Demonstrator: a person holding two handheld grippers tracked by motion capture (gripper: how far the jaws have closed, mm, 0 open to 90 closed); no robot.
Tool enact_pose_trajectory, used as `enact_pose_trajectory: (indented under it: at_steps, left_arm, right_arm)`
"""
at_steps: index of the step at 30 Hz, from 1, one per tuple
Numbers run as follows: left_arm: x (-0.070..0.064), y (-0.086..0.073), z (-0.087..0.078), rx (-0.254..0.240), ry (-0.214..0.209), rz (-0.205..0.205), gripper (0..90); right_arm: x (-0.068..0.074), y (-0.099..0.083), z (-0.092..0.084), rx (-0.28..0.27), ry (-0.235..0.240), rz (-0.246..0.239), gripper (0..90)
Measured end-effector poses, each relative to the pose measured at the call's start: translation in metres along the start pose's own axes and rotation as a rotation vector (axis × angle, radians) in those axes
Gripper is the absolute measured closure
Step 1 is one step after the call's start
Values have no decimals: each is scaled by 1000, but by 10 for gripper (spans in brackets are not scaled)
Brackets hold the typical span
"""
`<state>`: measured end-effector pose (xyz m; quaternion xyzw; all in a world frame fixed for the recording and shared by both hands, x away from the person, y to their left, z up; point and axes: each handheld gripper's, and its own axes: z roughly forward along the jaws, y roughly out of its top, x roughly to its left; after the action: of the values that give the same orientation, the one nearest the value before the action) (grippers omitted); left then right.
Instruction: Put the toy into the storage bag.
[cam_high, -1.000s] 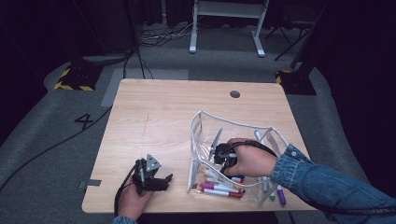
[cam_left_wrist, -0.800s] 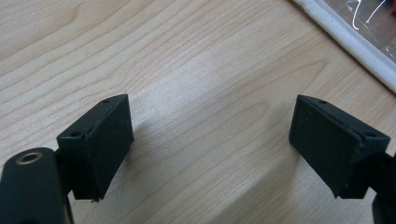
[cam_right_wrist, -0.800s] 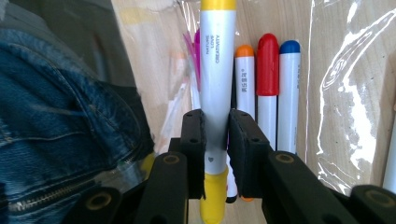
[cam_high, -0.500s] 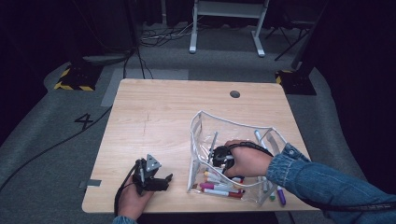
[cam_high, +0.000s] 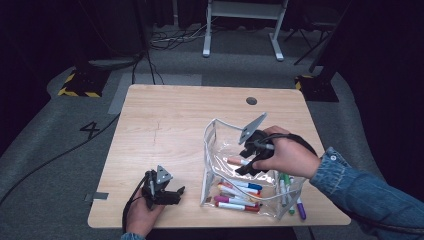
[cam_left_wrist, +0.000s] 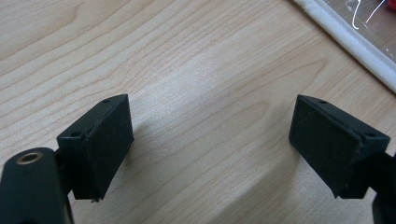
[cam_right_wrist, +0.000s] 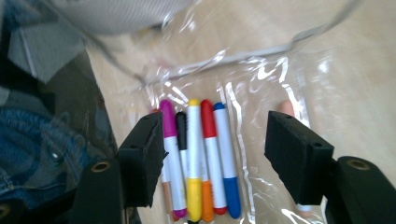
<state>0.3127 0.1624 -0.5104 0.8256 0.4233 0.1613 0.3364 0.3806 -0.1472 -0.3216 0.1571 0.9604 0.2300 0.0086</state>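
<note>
Down at the near edge of the light wooden table (cam_high: 165, 125), the left gripper (cam_high: 176, 192) rests low over the wood, jaws spread wide with nothing between them. Its own view confirms bare grain between the two black pads (cam_left_wrist: 105, 140) and just the white-trimmed edge of the clear plastic pouch (cam_left_wrist: 348, 35) in the corner.

To the right, the pouch (cam_high: 216, 150) stands open, and the felt-tip markers (cam_high: 235, 197) already lie along its bottom, so I judge the loading well along. One purple marker (cam_high: 300, 209) and a green marker (cam_high: 287, 186) seem to lie at the pouch's right end; whether they're inside or beside it I can't tell, so they may be what's left.

The right gripper (cam_high: 245, 162) is up in the pouch's mouth, and its jaws have just been opening: they stand wide apart and empty, a marker apparently just let go.

Its view gives what the high camera can't: a neat row of pink, black, yellow, red and blue markers (cam_right_wrist: 194, 158) below the jaws, seen through the film.
</note>
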Motion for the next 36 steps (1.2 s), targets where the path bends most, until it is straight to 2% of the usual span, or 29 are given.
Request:
enact_pose_trajectory:
  at_steps: [5, 8, 10, 11, 14, 18, 21, 22, 26, 31, 32, 33, 36]
  left_arm:
    - [-1, -2, -2, -1, 5, -8, 139]
    - [-1, -3, -2, -3, 3, -10, 139]
    - [-1, -3, -2, -2, 4, -10, 139]
    - [0, -2, -2, -2, 9, -1, 139]
    - [0, -2, -2, -2, 9, -2, 139]
    - [0, -2, -2, 0, 9, -1, 139]
    - [0, -2, -2, 1, 9, 1, 139]
    - [0, -2, -2, 0, 9, 0, 139]
    - [0, -2, -2, 3, 7, 2, 139]
    - [0, -2, -2, 3, 7, 3, 139]
    - [0, -2, -2, 3, 7, 3, 139]
    - [0, -2, -2, 2, 7, 0, 139]
    - [0, -2, -2, -3, 13, -3, 139]
  right_arm:
    - [-18, -8, -31, -87, -52, 47, 405]
    - [-29, -14, -46, -139, -49, 85, 398]
    - [-32, -15, -49, -148, -52, 93, 399]
    - [-39, -19, -58, -179, -67, 111, 400]
    - [-50, -25, -69, -217, -92, 137, 409]
    - [-66, -36, -77, -244, -104, 183, 408]
    - [-75, -43, -81, -263, -114, 202, 408]
    - [-83, -51, -84, -282, -125, 233, 407]
    - [-101, -67, -86, -294, -164, 285, 405]
    - [-121, -88, -82, -292, -188, 362, 404]
    - [-121, -88, -82, -292, -188, 362, 404]
    - [-129, -96, -79, -293, -205, 387, 405]
    - [-138, -107, -71, -273, -234, 412, 408]
